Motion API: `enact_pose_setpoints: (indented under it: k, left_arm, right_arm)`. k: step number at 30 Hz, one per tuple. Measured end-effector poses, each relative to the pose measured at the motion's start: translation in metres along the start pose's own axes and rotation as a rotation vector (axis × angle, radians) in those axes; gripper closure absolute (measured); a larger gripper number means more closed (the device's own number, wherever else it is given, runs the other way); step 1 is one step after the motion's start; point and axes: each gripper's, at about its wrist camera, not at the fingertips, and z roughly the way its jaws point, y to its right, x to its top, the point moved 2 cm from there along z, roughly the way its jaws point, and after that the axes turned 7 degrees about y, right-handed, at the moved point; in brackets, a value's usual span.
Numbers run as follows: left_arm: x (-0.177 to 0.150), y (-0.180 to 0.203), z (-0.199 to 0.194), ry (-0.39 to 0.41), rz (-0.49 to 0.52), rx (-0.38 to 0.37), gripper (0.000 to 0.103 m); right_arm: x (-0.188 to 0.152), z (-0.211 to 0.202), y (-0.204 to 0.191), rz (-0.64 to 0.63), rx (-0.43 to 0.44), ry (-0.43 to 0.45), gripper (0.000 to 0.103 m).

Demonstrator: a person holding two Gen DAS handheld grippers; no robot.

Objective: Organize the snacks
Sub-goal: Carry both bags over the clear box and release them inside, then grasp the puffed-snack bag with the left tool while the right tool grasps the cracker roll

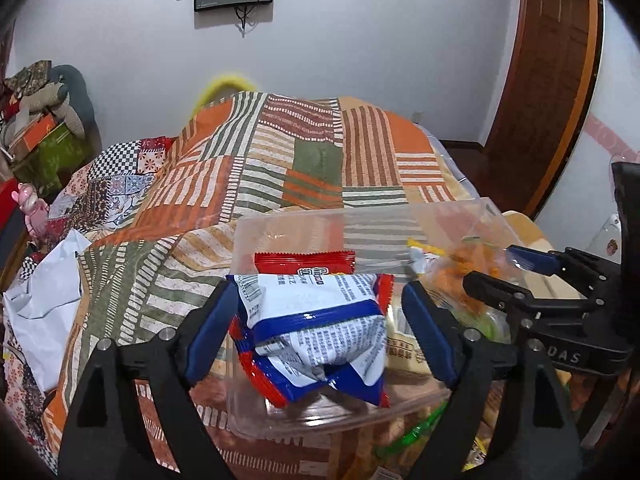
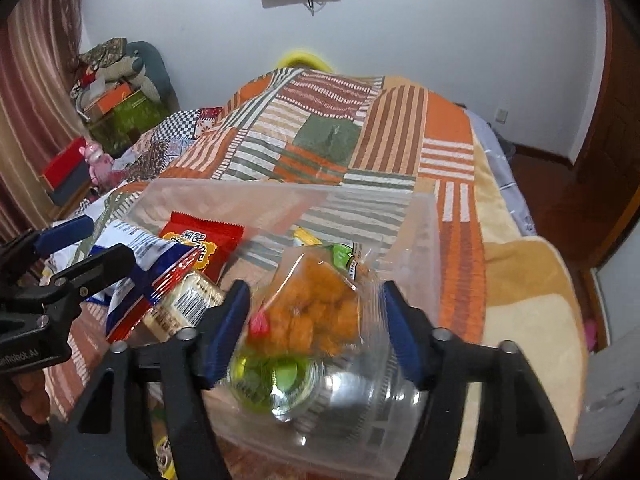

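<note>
A clear plastic bin [image 1: 280, 224] [image 2: 420, 248] sits on the patchwork bedspread and holds several snack packs. My left gripper [image 1: 320, 336] is open over the bin's left side, its fingers either side of a white, blue and red packet [image 1: 316, 320] that lies in the bin; a red packet [image 1: 304, 262] lies behind it. My right gripper [image 2: 316, 328] is open over the bin's right side, around a clear bag of orange snacks [image 2: 316, 312] resting above a green-lidded clear cup [image 2: 272, 380]. Each gripper shows at the edge of the other's view.
A pale yellow wrapped pack [image 2: 184, 308] lies in the bin between the two grippers. A white plastic bag [image 1: 44, 296] lies on the bed to the left. Boxes and cushions [image 1: 40, 136] pile up at the far left wall. A wooden door [image 1: 552, 80] stands at right.
</note>
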Motion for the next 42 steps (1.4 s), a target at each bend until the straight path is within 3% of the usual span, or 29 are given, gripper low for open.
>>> enact_pose_setpoints:
  k: [12, 19, 32, 38, 40, 42]
  left_arm:
    - [-0.007, 0.000, -0.064, 0.034, 0.003, -0.040, 0.009]
    - [-0.035, -0.003, -0.106, 0.016, 0.018, -0.042, 0.009]
    - [-0.115, 0.014, -0.147, -0.074, 0.032, -0.063, 0.008]
    - [-0.141, 0.027, -0.151, -0.113, 0.037, -0.087, 0.008]
    - [-0.149, 0.033, -0.152, -0.128, 0.036, -0.103, 0.008]
    - [-0.156, 0.038, -0.152, -0.145, 0.028, -0.116, 0.008]
  right_arm:
    - [-0.004, -0.069, 0.004, 0.012, 0.028, 0.103, 0.019]
    - [-0.032, -0.108, -0.002, 0.004, 0.028, 0.132, 0.019]
    - [-0.114, -0.121, -0.023, 0.048, 0.077, 0.001, 0.019]
    - [-0.134, -0.108, -0.045, -0.016, 0.089, -0.064, 0.020]
    - [-0.138, -0.104, -0.051, -0.042, 0.083, -0.073, 0.023]
    - [-0.143, -0.096, -0.055, -0.058, 0.089, -0.103, 0.037]
